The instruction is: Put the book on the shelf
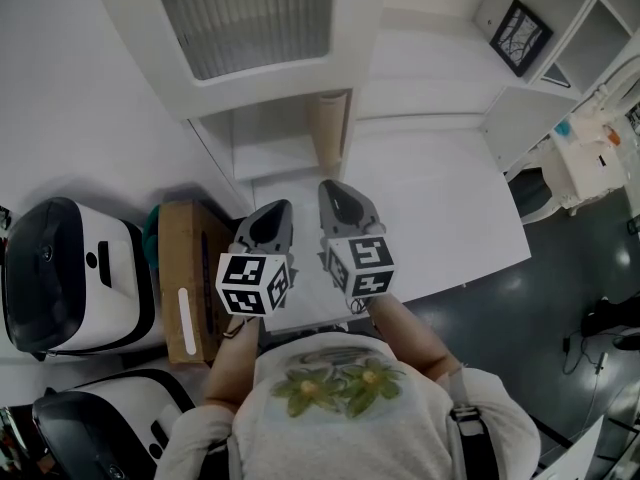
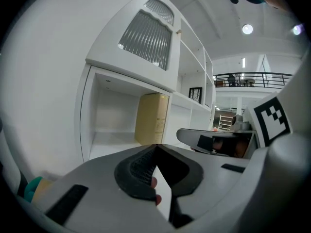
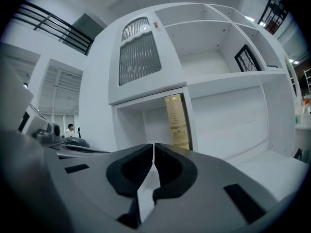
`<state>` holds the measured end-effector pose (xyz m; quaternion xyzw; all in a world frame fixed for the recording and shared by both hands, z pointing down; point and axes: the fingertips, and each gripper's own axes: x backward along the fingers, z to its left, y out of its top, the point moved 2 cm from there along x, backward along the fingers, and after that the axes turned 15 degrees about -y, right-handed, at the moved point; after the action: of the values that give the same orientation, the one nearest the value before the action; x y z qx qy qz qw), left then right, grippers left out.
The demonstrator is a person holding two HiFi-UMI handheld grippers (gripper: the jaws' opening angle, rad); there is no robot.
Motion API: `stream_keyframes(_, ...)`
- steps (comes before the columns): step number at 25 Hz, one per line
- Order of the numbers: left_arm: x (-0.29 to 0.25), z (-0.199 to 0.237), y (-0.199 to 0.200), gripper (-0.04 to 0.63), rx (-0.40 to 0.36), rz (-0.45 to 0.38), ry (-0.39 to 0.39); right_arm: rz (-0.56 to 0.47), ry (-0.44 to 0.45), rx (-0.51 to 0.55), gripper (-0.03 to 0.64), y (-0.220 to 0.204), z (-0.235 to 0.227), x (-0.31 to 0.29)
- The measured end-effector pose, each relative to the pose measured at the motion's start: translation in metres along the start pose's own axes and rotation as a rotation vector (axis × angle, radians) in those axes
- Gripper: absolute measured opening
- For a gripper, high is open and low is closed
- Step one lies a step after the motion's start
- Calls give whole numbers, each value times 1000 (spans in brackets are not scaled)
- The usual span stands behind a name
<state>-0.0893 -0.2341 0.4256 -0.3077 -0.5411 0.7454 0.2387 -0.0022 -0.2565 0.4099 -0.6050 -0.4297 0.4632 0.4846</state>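
book [image 1: 328, 128] upright, hugging right side of low cubby [image 1: 268, 154]. left of book: rest of cubby open, easy to reach in. above book: ribbed-door cabinet [image 1: 250, 13] juts out, caps headroom. right of book: bare desktop [image 1: 450, 208], wide open. well left of book, nearer me: cardboard box [image 1: 190, 278] and white machines [image 1: 75, 273] crowd that side.

Off-task items, all placed from the cardboard box [image 1: 190, 298] with the white label strip:
- White machine with a black lid [image 1: 70, 278] is just beside it, on its left.
- A second such machine [image 1: 100, 418] is near it, lower left in the head view.
- Teal thing [image 1: 150, 233] sits at the box's far left corner; I can't tell what it is.
- White counter [image 1: 450, 208] is to its right.
- Framed picture [image 1: 520, 36] is well apart, up right.
- White unit with orange and teal bits [image 1: 590, 158] is far right, by the dark floor [image 1: 560, 298].
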Motion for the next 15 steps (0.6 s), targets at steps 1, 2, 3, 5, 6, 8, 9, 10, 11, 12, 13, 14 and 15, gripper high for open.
stream_keyframes(1, 1, -2, -1, 25, 0, 0, -2, -2, 18, -14, 35, 0, 2, 3)
stream_keyframes(2, 2, -4, -1, 25, -1, 0, -3, -4, 32, -28, 35, 0, 3, 7)
stream_keyframes(3, 3, -6, -2, 25, -1, 0, -5, -4, 42, -39, 34, -1, 4, 10)
stream_keyframes(5, 4, -9, -3, 25, -1, -1, -9, 2, 55, -48, 31, -4, 6, 16)
stream_keyframes(6, 4, -11, -4, 25, -1, -2, -12, 7, 59, -47, 30, -6, 7, 18)
stream_keyframes(8, 5, -14, -4, 25, -2, -3, -17, 15, 61, -40, 29, -9, 9, 23)
stream_keyframes(9, 6, -16, -5, 25, -2, -4, -20, 19, 60, -38, 29, -11, 9, 25)
stream_keyframes(10, 7, -17, -5, 25, -2, -4, -23, 20, 59, -37, 29, -12, 10, 27)
stream_keyframes(11, 8, -18, -5, 25, -3, -5, -26, 21, 57, -35, 29, -12, 11, 29)
stream_keyframes(12, 8, -19, -6, 25, -2, -5, -29, 21, 55, -31, 29, -13, 12, 30)
stream_keyframes(13, 9, -20, -7, 25, -1, -4, -31, 21, 52, -28, 29, -13, 13, 32)
stream_keyframes(14, 10, -22, -8, 25, 0, -3, -34, 21, 50, -25, 29, -14, 13, 33)
stream_keyframes(15, 11, -23, -8, 25, 1, -2, -36, 22, 48, -24, 30, -14, 13, 35)
